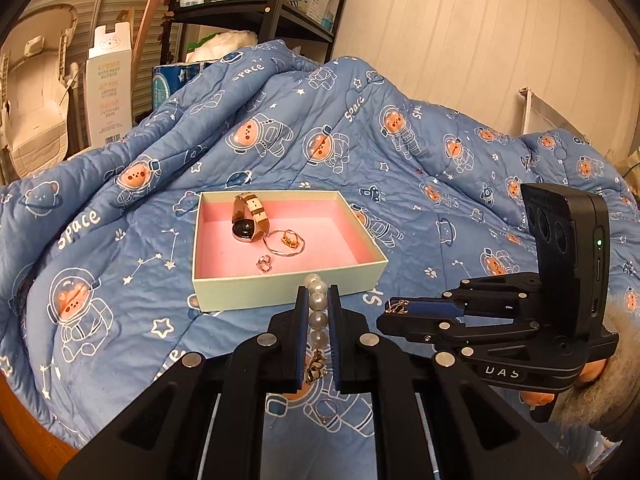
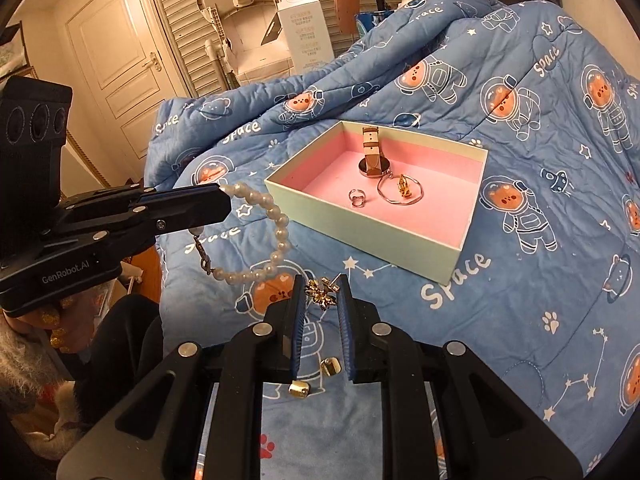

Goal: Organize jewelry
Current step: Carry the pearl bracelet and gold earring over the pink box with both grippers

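An open box with a pink lining (image 1: pixel 344 200) (image 2: pixel 472 200) sits on the blue quilt. Inside lie a watch (image 1: pixel 248 220) (image 2: pixel 372 156), a thin bangle (image 1: pixel 285 243) (image 2: pixel 400 192) with a gold charm, and a small ring (image 1: pixel 265 264) (image 2: pixel 357 197). My left gripper (image 1: pixel 318 300) (image 2: pixel 224 196) is shut on a pearl bracelet (image 1: pixel 318 312) (image 2: pixel 276 236), which hangs just in front of the box. My right gripper (image 2: pixel 322 292) (image 1: pixel 390 307) is shut on a gold flower earring (image 2: pixel 322 291) (image 1: pixel 397 306), beside the left gripper.
A loose ring (image 1: pixel 326 412) lies on the quilt under the left gripper. Two small gold pieces (image 2: pixel 316 378) lie under the right gripper. The quilt rises in folds behind the box. A shelf unit (image 1: pixel 272 4), a white carton (image 1: pixel 110 96) and a door (image 2: pixel 116 60) stand beyond the bed.
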{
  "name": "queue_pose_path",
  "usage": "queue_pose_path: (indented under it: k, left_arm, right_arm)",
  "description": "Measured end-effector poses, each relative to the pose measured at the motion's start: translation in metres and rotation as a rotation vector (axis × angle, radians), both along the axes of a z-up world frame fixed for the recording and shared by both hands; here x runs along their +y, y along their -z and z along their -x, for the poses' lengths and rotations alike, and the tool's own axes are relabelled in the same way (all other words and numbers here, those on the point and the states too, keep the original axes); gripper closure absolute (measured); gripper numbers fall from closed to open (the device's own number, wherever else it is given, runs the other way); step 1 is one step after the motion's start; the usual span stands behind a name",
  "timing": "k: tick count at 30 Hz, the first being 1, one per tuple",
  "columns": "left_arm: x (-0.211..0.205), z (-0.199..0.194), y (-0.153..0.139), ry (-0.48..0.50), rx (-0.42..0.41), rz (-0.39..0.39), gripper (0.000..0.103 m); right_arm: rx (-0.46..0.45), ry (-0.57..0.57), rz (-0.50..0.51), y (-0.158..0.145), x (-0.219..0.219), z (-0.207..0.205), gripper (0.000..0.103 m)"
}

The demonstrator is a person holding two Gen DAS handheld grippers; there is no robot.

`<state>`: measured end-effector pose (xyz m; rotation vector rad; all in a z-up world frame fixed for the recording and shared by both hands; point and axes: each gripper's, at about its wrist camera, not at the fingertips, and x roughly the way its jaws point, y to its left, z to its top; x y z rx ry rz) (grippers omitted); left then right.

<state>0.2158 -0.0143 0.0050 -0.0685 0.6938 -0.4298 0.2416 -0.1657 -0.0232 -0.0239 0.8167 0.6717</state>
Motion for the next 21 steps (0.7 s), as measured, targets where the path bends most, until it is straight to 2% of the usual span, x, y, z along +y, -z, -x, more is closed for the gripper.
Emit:
queue_pose_path:
  k: [7,12,15,21]
  left_arm:
    - [-0.004,-0.033,-0.016,0.019,-0.024,-0.045,0.094]
    - [-0.004,-0.067,-0.022,0.005,-0.015,-0.089,0.094]
    - [-0.006,-0.086,-0.02,-0.002,-0.006,-0.125,0.094]
    - [-0.007,-0.117,-0.005,-0.017,0.06,-0.136,0.094]
  right_arm:
    - [-0.022,0.015,-0.007,-0.017,-0.003,-0.028,0.087]
    - [-0.043,0.025,0.033,-0.025,0.0,-0.05,0.086]
    - [-0.052,0.025,0.056,-0.027,0.002,-0.061,0.086]
    - [-0.038,0.019,0.106,-0.021,0.01,-0.083,0.086]
